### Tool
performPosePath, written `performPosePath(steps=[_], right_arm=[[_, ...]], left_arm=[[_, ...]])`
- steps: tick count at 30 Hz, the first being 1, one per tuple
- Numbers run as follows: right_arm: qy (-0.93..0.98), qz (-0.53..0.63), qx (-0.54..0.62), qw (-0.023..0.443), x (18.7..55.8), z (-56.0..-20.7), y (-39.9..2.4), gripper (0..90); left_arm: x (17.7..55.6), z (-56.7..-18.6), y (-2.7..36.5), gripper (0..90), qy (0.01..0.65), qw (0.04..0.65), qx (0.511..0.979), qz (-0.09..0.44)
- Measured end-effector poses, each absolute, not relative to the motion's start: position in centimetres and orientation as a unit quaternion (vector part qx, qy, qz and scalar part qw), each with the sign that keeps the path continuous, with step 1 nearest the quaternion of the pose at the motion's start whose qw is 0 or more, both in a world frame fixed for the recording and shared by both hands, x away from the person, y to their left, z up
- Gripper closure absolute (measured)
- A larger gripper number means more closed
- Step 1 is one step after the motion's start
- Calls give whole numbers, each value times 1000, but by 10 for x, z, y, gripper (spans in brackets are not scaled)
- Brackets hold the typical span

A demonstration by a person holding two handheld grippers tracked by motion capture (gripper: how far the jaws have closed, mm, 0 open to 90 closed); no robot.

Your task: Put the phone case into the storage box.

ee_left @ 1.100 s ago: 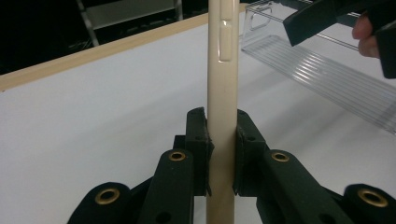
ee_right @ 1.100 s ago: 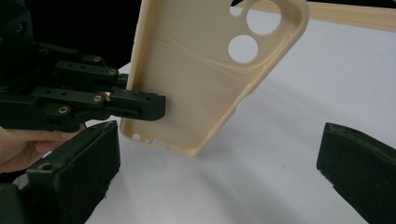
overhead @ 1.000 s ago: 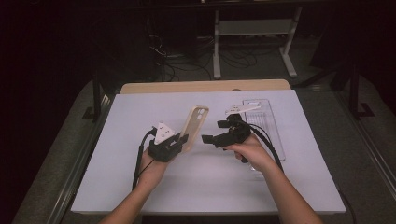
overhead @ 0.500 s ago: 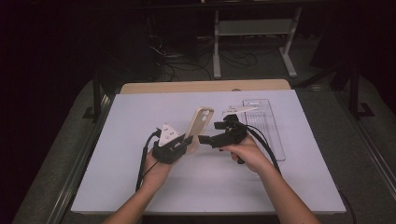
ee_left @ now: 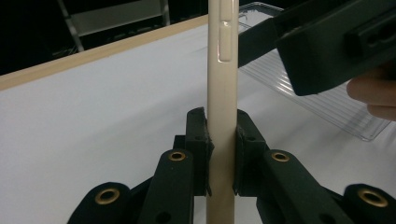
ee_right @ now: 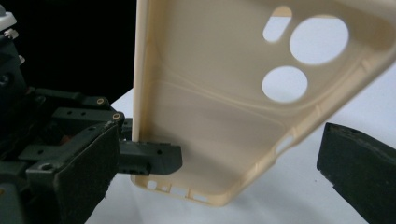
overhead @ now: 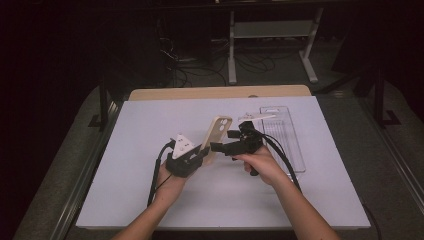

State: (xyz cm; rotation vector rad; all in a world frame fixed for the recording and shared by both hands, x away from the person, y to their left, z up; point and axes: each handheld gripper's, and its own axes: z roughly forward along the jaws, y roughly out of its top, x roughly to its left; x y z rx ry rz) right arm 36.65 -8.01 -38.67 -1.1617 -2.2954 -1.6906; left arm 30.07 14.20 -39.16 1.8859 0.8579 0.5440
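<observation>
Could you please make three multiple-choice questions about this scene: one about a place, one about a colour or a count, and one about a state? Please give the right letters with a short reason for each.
1. Where is the clear plastic tray?
A. on the white table, beside the right gripper
B. on the floor
C. between the left gripper's jaws

2. How many round holes does the phone case have?
A. none
B. two
C. five

3. How does the left gripper stand?
A. wide open above the table
B. shut on the phone case
C. shut on the tray

Answers:
1 A: the high view shows it lying on the table, beside the right gripper.
2 B: the right gripper view shows two round holes, plus one small oval slot.
3 B: in the left gripper view both pads press on the case's edge.
</observation>
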Motion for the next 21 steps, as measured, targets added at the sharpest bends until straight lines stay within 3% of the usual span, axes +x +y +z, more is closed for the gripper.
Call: performPosePath(steps=[21], right_arm=[[-723,-564,-397,39,369,-388,-78,0]], left_arm=[[292,-393,129,792,330,478,783,221]])
